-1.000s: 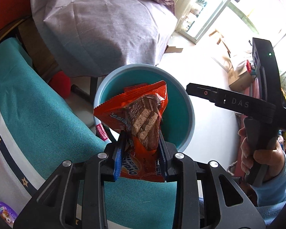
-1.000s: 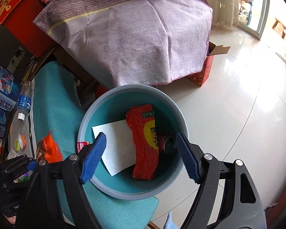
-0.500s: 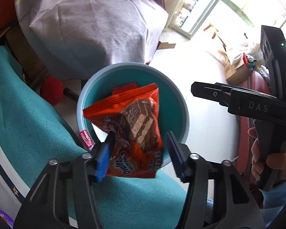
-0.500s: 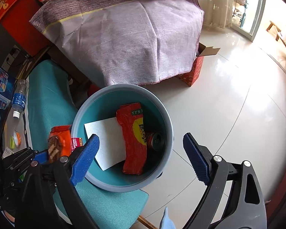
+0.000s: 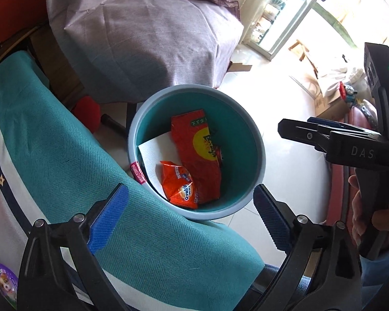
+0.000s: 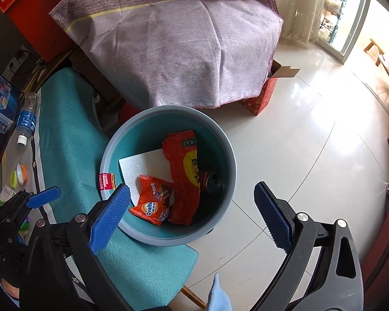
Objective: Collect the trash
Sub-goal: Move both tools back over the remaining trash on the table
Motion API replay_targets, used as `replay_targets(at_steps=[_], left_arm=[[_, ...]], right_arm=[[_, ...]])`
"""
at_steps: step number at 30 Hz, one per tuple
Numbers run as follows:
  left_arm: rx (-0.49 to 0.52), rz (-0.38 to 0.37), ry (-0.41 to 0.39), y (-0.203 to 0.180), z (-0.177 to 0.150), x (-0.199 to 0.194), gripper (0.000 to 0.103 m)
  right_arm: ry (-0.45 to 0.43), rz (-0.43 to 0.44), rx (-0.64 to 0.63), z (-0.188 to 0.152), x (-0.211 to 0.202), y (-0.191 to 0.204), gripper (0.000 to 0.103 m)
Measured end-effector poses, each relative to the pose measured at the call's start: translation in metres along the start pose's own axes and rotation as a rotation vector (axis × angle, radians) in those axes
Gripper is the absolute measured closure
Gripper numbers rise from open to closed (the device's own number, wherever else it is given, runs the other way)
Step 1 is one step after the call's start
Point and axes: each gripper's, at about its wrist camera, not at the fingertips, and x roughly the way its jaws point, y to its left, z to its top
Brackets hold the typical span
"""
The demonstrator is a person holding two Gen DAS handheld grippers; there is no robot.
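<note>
Four bits of trash lie in the bin [image 5: 256, 140]: the small orange Ovaltine wrapper [image 5: 180, 188] on top of a white paper sheet [image 5: 157, 153], a long red snack bag [image 5: 197, 155] beside it, and a can [image 6: 212, 180] tucked against the far wall. Both sets of my fingers are spread wide and hold nothing, the left gripper [image 5: 192, 220] above the bin's near rim over the teal-covered surface [image 5: 64, 160], the right gripper [image 6: 194, 217] above the bin and the floor. I judge one drop is done and the step now is fetching more. Next likely targets sit on the surface to my left: the water bottle [image 6: 26, 121] and small packets [image 6: 19, 175], so one hand must swing back there and line up.
</note>
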Motion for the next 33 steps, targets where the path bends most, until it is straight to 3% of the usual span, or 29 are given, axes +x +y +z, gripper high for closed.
replay_targets(at_steps=[9,23,33], left_arm=[[-0.045,0.047,-0.029,0.024,-0.033,-0.032,0.006],[-0.225,0.141,-0.1,0.103,-0.11,-0.1,0.006],[-0.366,0.192,-0.163,0.155,-0.165,-0.145,0.006]], right_arm=[[0.012,0.025,-0.047,-0.013,-0.005,0.032,0.011],[0.058,0.114,-0.24,-0.041,-0.004,0.145,0.011],[0.081,0.128,-0.361,-0.06,-0.008,0.211,0.011]])
